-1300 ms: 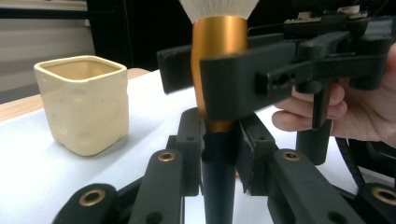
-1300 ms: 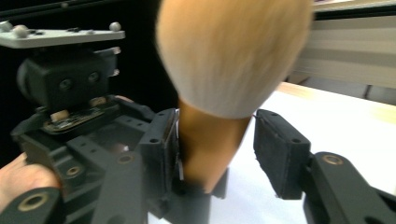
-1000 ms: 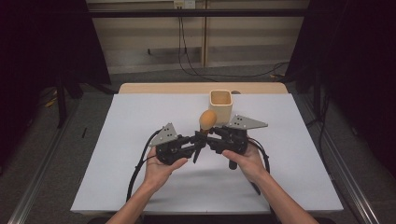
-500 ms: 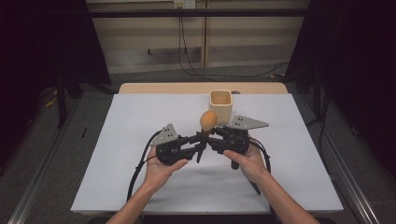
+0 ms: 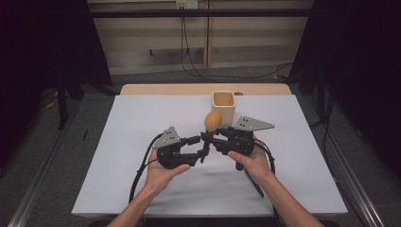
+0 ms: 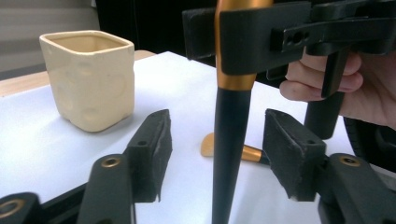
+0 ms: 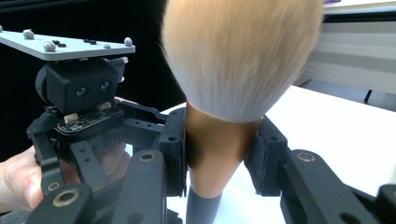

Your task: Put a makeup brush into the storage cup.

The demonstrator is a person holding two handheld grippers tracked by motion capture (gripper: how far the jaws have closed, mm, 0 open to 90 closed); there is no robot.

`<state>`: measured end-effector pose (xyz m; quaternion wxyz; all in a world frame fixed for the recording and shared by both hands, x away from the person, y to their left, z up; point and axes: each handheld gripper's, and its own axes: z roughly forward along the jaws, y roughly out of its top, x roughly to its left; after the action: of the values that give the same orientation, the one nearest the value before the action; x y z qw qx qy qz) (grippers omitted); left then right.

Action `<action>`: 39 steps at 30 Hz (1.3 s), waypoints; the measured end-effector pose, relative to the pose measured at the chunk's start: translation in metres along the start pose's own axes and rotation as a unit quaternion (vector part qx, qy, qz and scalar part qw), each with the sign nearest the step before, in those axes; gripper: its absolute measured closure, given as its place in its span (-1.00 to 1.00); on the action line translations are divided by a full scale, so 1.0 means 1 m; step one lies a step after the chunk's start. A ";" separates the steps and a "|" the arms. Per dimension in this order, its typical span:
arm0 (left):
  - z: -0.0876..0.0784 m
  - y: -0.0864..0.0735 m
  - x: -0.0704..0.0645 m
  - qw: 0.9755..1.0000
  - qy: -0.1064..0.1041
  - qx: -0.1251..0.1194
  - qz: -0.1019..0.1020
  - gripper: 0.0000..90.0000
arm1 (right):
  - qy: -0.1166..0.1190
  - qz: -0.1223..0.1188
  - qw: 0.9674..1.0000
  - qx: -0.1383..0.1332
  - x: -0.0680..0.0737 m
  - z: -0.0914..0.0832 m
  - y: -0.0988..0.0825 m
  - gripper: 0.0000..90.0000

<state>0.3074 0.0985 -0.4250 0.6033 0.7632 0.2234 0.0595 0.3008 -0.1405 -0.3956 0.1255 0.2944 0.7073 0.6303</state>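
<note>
Left gripper view: brush (image 6: 230, 116) between parted claw (image 6: 217, 149).

I am working in what looks like a lab recording bay: a worktop (image 5: 142, 161) under a plain white sheet, hemmed in by black curtains (image 5: 42, 47). Loose cables (image 5: 189, 52) trail down the pale back wall onto a grey floor (image 5: 61, 142) edged by metal rails (image 5: 352, 184).
</note>
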 end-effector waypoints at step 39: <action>-0.087 -0.027 0.010 0.994 0.110 0.001 -0.010 -0.94 | -0.071 -0.027 0.997 -0.001 -0.034 -0.016 0.014 0.40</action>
<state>0.2772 0.1854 -0.4294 0.5752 0.7504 0.2955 0.1368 0.3222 -0.1726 -0.3855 0.1925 0.3195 0.7037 0.6047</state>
